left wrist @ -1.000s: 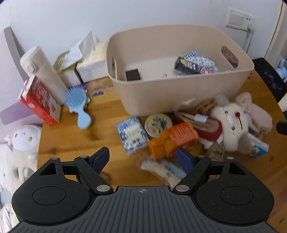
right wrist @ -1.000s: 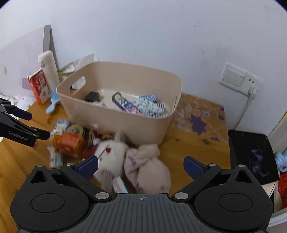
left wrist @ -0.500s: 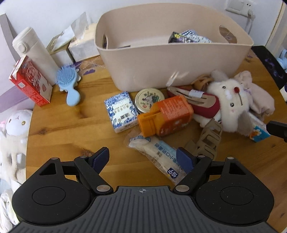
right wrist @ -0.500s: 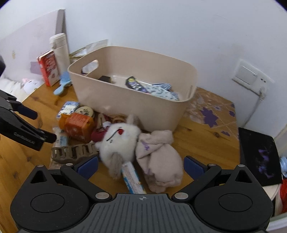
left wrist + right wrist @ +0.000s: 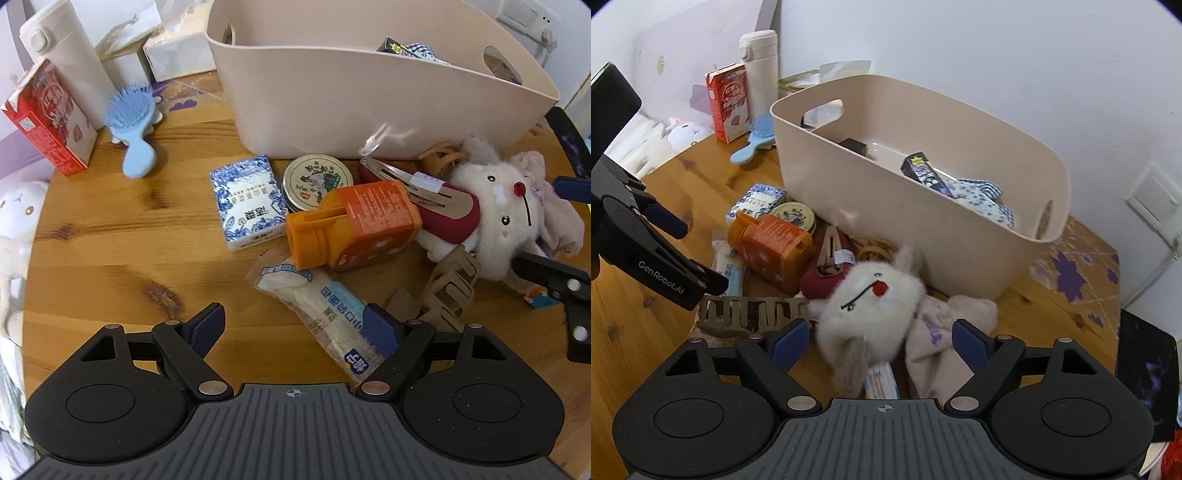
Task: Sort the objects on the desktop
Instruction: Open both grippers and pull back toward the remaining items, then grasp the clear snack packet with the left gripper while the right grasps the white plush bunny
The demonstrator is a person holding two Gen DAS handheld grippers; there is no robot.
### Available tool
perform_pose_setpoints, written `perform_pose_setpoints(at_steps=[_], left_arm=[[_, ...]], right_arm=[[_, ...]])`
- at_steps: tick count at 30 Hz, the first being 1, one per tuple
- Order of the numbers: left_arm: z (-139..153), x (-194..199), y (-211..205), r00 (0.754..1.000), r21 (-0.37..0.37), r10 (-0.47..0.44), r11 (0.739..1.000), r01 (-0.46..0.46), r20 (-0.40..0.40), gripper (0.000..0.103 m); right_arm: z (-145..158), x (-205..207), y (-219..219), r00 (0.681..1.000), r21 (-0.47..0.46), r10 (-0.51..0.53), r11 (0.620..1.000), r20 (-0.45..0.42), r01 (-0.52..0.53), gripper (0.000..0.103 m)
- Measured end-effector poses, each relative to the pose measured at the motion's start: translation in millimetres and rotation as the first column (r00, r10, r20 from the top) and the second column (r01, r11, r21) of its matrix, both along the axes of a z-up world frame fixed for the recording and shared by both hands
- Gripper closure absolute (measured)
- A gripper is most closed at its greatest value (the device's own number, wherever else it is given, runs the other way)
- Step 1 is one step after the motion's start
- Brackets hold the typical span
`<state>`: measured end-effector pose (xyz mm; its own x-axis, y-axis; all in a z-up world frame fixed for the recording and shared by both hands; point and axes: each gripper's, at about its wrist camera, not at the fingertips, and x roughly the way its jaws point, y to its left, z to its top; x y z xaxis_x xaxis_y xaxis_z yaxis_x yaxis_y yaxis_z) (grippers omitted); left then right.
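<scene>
A white plush rabbit [image 5: 871,306] [image 5: 506,206] lies on the wooden table in front of the beige bin [image 5: 923,221] [image 5: 369,92]. My right gripper [image 5: 881,343] [image 5: 550,229] straddles the rabbit with its jaws closing; the pads stand just clear of the fur. Further left, my left gripper [image 5: 295,326] [image 5: 698,254] is open above a clear packet with blue print [image 5: 325,306], whose near end lies by the right finger. An orange bottle [image 5: 365,221] [image 5: 772,240] lies on its side just beyond the packet.
Around the bottle lie a blue-and-white tissue pack [image 5: 247,195], a round tin [image 5: 317,181], a dark red case with a hair clip [image 5: 450,218], a beige claw clip [image 5: 450,291] and a pink cloth [image 5: 938,332]. At far left are a blue hairbrush [image 5: 133,122], a red carton [image 5: 44,118] and a white flask [image 5: 62,55].
Both grippers have sunk toward the pile. The right jaws have narrowed around the rabbit. The left gripper has come down over the clear packet.
</scene>
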<state>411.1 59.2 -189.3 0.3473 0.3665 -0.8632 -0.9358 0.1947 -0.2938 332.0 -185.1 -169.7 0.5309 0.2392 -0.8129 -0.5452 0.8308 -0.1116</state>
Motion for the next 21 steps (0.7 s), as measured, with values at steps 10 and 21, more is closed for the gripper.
perform_pose_setpoints(at_steps=[10, 21], left_arm=[[-10, 11, 7, 0.998, -0.044, 0.007, 0.999, -0.005, 0.055, 0.031], [-8, 14, 4, 0.997, -0.024, 0.008, 1.0, -0.006, 0.072, 0.061]], right_arm=[[-16, 14, 14, 0.997, -0.006, 0.06, 0.998, -0.053, -0.061, 0.038], [-24, 19, 3, 0.993, 0.028, 0.003, 1.0, -0.118, 0.0, 0.089]])
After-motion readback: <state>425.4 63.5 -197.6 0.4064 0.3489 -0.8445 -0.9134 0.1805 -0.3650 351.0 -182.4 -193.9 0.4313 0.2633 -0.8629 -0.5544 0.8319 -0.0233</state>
